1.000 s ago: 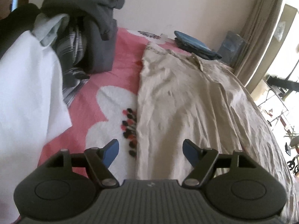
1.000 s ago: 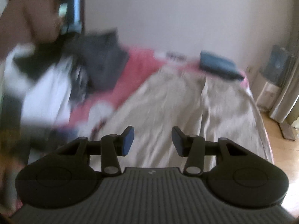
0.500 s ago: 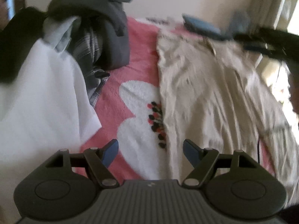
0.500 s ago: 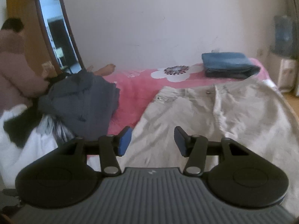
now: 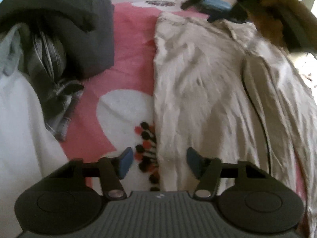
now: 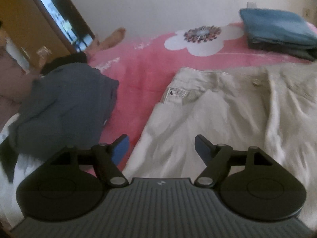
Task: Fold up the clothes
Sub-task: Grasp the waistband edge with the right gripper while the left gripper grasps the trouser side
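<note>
Lying flat along the pink flowered bedspread (image 5: 130,45), the beige trousers (image 5: 208,91) are the garment in hand, waistband toward the wall and legs running back toward the cameras. Above their left side edge the left gripper (image 5: 157,161) hovers with its jaws closing; the trouser edge shows in the gap below, but the pads do not yet press on it. Nearer the waistband, above the same side edge, the right gripper (image 6: 161,148) has its jaws opening, with cloth below and nothing between the pads. One likely risk is a shallow bite: blurred views suggest fast hands, and a grip taken on the top layer alone would drag the fold crooked. Pinching the bedspread together with the trouser edge would pull the bedding up too. Beyond the trousers' left edge, the unsorted clothes pile (image 5: 59,29) could snag a wide sweep; the folded blue stack (image 6: 277,29) beyond the waistband looks safely apart.
</note>
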`<control>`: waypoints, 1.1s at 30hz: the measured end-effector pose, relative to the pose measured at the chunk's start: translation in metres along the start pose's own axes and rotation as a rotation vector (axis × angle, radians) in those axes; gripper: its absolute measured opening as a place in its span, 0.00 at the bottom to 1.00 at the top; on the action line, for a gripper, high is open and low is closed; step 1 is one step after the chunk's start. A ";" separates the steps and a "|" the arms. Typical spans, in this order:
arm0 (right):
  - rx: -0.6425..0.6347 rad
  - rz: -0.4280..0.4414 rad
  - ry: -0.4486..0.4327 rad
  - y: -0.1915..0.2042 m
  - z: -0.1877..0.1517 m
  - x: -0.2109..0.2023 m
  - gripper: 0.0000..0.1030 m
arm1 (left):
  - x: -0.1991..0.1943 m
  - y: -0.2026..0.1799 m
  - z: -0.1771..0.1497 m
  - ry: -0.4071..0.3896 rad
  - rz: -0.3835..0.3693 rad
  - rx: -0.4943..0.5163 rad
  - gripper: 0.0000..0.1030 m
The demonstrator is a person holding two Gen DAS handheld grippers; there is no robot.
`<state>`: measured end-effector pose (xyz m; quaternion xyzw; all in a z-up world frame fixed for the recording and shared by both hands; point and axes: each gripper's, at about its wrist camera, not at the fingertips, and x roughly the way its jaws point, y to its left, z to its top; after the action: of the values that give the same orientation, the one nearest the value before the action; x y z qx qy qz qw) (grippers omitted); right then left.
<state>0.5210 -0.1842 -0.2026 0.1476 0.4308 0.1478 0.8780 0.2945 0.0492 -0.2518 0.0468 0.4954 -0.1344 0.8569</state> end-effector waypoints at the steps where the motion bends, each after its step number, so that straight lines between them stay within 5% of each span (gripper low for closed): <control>1: -0.012 -0.013 0.015 0.003 0.010 0.011 0.75 | 0.001 -0.004 -0.002 -0.017 0.017 -0.006 0.50; 5: -0.105 -0.076 0.060 0.021 0.038 0.057 0.78 | 0.004 -0.015 -0.009 -0.065 0.068 -0.039 0.49; 10: -0.166 -0.134 0.153 0.042 0.052 0.118 0.78 | 0.000 -0.014 -0.019 -0.090 0.031 -0.103 0.49; 14: -0.217 -0.223 0.182 0.054 0.044 0.149 0.79 | -0.004 -0.016 -0.028 -0.130 -0.012 -0.089 0.14; 23: -0.176 -0.267 0.143 0.042 0.044 0.145 0.68 | 0.007 -0.018 -0.024 -0.117 -0.021 -0.095 0.31; 25: -0.173 -0.280 0.130 0.041 0.043 0.146 0.58 | 0.009 -0.028 -0.024 -0.122 0.008 -0.040 0.29; 28: -0.171 -0.290 0.108 0.037 0.043 0.144 0.43 | 0.007 -0.032 -0.024 -0.122 -0.004 -0.043 0.04; 31: -0.135 -0.270 0.091 0.027 0.045 0.134 0.17 | -0.004 -0.033 -0.022 -0.144 -0.028 -0.064 0.04; 33: -0.109 -0.248 0.074 0.020 0.045 0.122 0.14 | -0.017 -0.037 -0.021 -0.178 -0.043 -0.054 0.04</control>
<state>0.6262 -0.1246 -0.2555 0.0398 0.4692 0.0664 0.8797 0.2593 0.0212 -0.2458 0.0009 0.4215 -0.1431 0.8955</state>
